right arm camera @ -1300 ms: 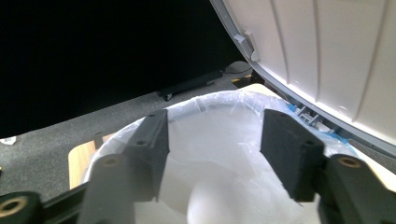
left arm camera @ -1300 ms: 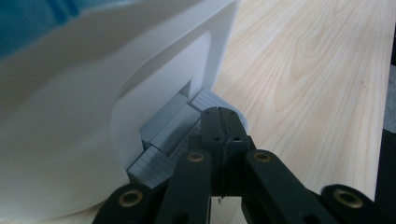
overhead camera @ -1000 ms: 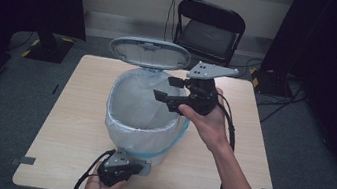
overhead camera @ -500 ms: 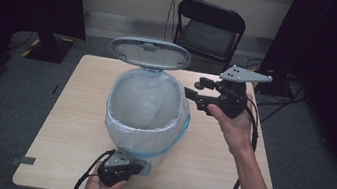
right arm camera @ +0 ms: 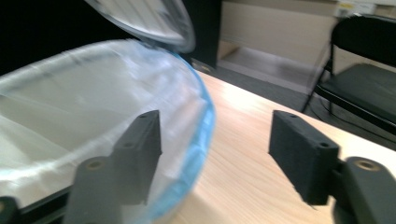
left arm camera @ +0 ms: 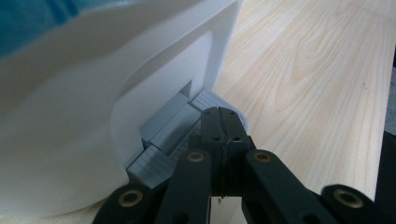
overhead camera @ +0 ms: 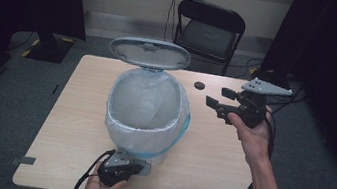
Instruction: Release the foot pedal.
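A white pedal bin (overhead camera: 178, 126) lined with a clear bag with a blue hem stands mid-table, its grey lid (overhead camera: 150, 53) raised. At its front base my left gripper (overhead camera: 139, 167) is shut, its joined tips resting on the grey pedal (left arm camera: 168, 126) against the white bin wall (left arm camera: 70, 140); the left gripper (left arm camera: 223, 116) has nothing between its jaws. My right gripper (overhead camera: 220, 98) hangs open in the air to the right of the bin, pointing at it, with nothing between its jaws. In the right gripper view the right gripper (right arm camera: 217, 135) frames the bag's rim (right arm camera: 201, 121) and the lid (right arm camera: 144, 18).
The wooden table (overhead camera: 82, 81) has a small dark round spot (overhead camera: 199, 85) behind the right gripper. A black folding chair (overhead camera: 212, 27) stands beyond the far edge. Cables trail from both grippers towards the near edge.
My right gripper has drawn away from the bin's rim to the right and sunk a little, still open. The left gripper stays on the pedal and the lid stays up.
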`<move>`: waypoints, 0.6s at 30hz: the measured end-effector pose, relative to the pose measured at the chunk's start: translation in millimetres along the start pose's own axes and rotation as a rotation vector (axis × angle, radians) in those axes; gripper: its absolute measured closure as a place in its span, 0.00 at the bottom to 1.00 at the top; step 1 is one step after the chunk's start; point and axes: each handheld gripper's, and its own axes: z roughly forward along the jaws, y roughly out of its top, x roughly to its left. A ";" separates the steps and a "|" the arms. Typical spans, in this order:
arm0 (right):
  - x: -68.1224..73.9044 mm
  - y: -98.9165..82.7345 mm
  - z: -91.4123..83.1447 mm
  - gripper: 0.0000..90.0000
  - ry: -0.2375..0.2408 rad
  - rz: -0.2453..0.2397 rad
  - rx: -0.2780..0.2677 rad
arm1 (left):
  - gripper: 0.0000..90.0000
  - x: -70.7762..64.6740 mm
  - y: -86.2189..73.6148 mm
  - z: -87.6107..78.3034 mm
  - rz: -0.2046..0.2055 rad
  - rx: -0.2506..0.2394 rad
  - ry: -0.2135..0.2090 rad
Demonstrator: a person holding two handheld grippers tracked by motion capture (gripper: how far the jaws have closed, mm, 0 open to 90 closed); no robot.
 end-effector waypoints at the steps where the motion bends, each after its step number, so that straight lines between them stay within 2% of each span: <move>1: -4.9 -6.4 -0.8 0.39 -0.021 0.008 0.018 | 1.00 0.0 0.0 0.0 0.000 0.000 -0.001; 6: -13.5 -20.7 -5.2 0.38 -0.050 0.032 0.028 | 1.00 0.1 0.2 -0.1 0.002 0.002 0.000; 7: -16.8 -28.5 -8.7 0.38 -0.057 0.037 0.033 | 1.00 0.3 0.4 -0.2 0.005 0.005 -0.001; 11: -20.9 -41.2 -13.6 0.36 -0.058 0.064 0.028 | 1.00 -0.1 0.8 -0.2 0.007 0.008 0.006; 16: -26.8 -71.5 -14.5 0.34 -0.081 0.092 0.078 | 1.00 -0.4 1.3 -0.1 0.014 0.010 0.006; 18: -29.0 -84.7 -12.5 0.34 -0.097 0.080 0.117 | 1.00 -0.5 1.0 0.2 0.013 0.005 0.003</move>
